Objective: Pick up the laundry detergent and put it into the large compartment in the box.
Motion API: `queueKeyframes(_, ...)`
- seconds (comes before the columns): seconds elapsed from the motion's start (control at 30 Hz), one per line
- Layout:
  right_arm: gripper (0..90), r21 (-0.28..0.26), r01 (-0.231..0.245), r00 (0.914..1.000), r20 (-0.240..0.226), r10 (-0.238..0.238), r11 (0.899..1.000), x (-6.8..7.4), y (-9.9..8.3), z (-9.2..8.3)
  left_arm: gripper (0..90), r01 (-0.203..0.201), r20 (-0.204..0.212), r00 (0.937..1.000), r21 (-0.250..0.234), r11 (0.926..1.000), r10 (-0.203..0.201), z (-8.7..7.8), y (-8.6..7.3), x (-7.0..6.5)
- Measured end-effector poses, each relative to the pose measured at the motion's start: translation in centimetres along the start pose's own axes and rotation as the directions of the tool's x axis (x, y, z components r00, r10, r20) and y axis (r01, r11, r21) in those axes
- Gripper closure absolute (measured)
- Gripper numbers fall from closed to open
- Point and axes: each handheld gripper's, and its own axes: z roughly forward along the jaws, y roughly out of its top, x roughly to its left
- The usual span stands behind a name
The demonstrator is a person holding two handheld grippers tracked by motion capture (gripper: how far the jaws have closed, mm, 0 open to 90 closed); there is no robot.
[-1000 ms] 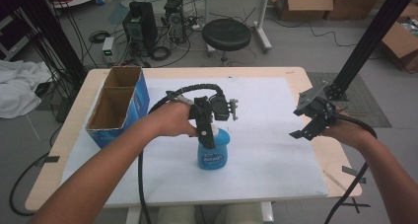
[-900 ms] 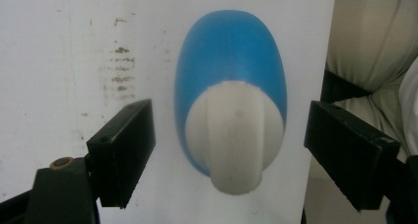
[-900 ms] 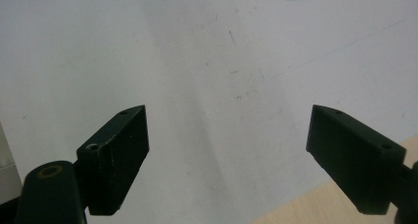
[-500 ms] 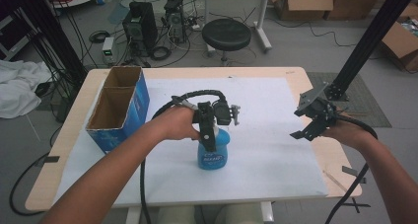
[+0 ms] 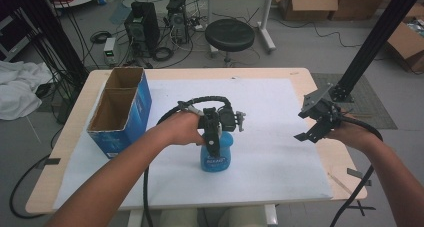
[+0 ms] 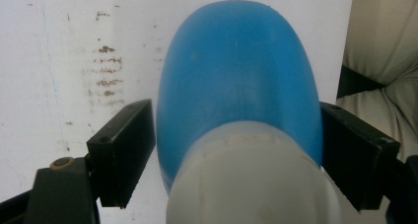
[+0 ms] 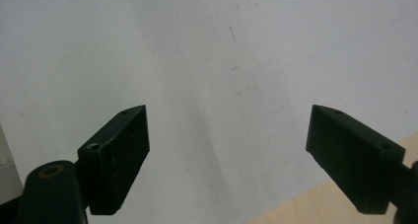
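The blue bottle (image 5: 215, 154) stands upright right of the cardboard box (image 5: 120, 112), directly under the left gripper (image 5: 214, 147); its jaws straddle the shoulders, whether clamped I cannot tell; the right gripper (image 5: 312, 124) hangs spread, farther off.

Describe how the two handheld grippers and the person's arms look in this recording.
Both grippers are black. The left gripper has two blocky rectangular jaws with small screw holes and a brass-coloured ring near one jaw's base; a ribbed black cable loops from it. The right gripper carries a grey three-cornered plate on top and trails a black cable. Both forearms are bare, with no sleeves in view.
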Motion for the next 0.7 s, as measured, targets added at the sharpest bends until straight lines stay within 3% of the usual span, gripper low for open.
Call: queueKeyframes(0.7,16.7,-0.007,-0.001,1.0000,-0.001,0.001,1.000,0.02,0.04,0.03,27.3,-0.003,0.010,0.9999,0.003,1.0000,0.003,0.25,-0.03,0.04)
